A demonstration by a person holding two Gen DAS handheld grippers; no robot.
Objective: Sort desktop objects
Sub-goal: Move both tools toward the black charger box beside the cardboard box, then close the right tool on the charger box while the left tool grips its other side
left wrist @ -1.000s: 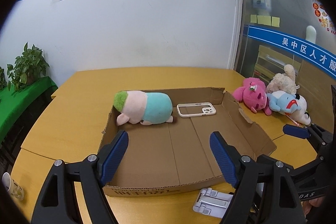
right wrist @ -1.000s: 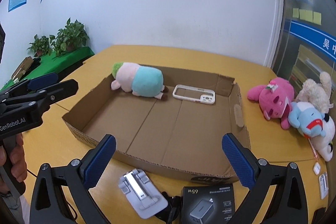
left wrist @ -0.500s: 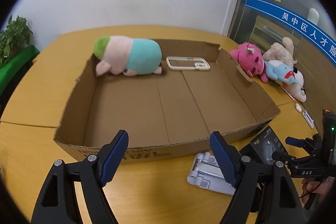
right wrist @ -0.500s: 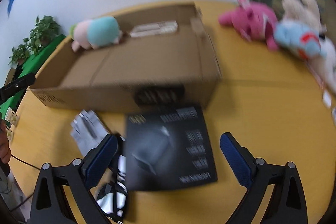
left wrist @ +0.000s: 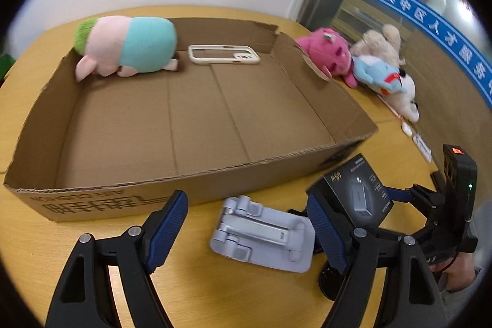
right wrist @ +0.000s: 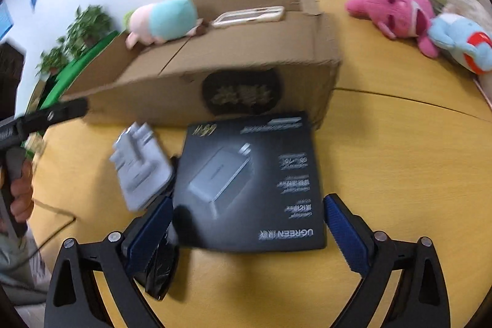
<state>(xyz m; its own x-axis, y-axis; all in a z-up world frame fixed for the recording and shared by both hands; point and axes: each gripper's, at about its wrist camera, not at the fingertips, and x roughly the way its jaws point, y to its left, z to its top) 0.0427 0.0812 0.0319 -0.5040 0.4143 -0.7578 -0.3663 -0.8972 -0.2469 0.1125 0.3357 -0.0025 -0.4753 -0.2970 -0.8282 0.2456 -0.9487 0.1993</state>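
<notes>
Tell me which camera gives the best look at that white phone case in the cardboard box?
The left wrist view. There the phone case lies sharp and whole on the box floor beside the plush pig. The right wrist view shows the case blurred, flattened and farther off.

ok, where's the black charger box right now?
Right wrist view: black charger box lies on the table between the open jaws, in front of the cardboard box, grey phone stand at its left.

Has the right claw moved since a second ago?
Yes. The right claw has come down and forward toward the black charger box, which now sits between its open fingers; the cardboard box, fixed on the table, has receded up-frame.
</notes>
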